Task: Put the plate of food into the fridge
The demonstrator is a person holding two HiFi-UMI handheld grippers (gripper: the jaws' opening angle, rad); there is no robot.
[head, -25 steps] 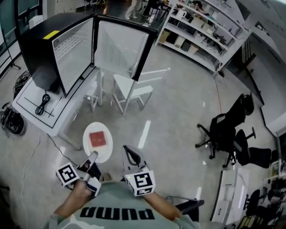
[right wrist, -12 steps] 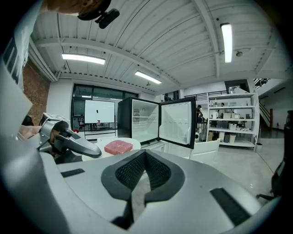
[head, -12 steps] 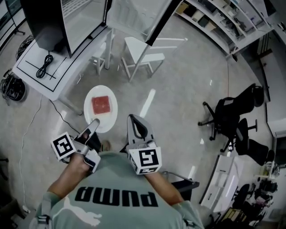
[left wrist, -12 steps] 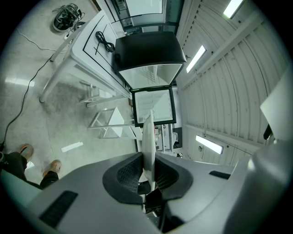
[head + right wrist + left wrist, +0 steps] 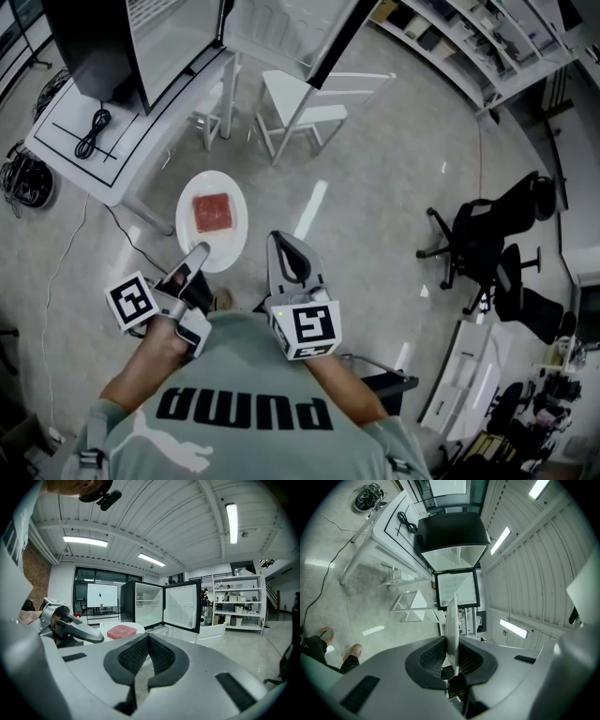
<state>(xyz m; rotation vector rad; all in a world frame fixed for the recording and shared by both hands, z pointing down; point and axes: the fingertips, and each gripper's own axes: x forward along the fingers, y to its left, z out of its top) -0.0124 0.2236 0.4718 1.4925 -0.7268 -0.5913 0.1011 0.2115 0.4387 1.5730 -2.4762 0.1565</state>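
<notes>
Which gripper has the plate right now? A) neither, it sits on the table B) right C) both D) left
D: in the left gripper view the plate stands edge-on, pinched at its rim between the pads of the left gripper, while the right gripper has its jaws together with nothing between them.

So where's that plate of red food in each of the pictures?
Head view: plate centre-left, gripped by the left claw.
Left gripper view: plate edge-on at centre, clamped in the claw.
Right gripper view: plate left of centre.
Shared landmark: the open fridge.
</notes>
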